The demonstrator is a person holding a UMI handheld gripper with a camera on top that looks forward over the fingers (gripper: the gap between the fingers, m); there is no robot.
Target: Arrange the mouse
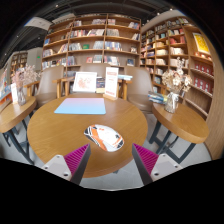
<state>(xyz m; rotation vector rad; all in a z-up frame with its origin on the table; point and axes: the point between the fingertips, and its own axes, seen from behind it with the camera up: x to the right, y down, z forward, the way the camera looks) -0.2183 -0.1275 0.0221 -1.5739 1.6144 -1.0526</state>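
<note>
Step in hand: the approach is being made; the gripper (110, 160) is hovering above the near edge of the round wooden surface (50, 135), and nothing is being gripped yet.
Fingers: they are standing wide apart, the magenta pads (74, 157) facing each other across an empty gap; they are holding nothing and touching nothing.
Mouse: the mouse (104, 137), a white shell with dark and orange patterning, is lying on the surface just ahead of the fingers and roughly centred between their lines, tilted at a diagonal to them.
Mouse mat: a pale blue mat (80, 106) is lying flat on the surface beyond the mouse, apart from it, with bare wood showing between the two.
Likely goal: judging from the task, the mouse is probably meant to end up on or squared beside the mat, though this is a guess.
Next move: the fingers are needing to go forward and down so that the mouse sits between the pads, with the wrist turned to match its diagonal, before closing on its sides.
Risk: the rounded shell is looking slippery, so an off-centre pinch could twist it out.
Surroundings: bookshelves (95, 40) are lining the far wall, and a vase of flowers (175, 85) is standing on a side table to the right, well clear of the work.
</note>
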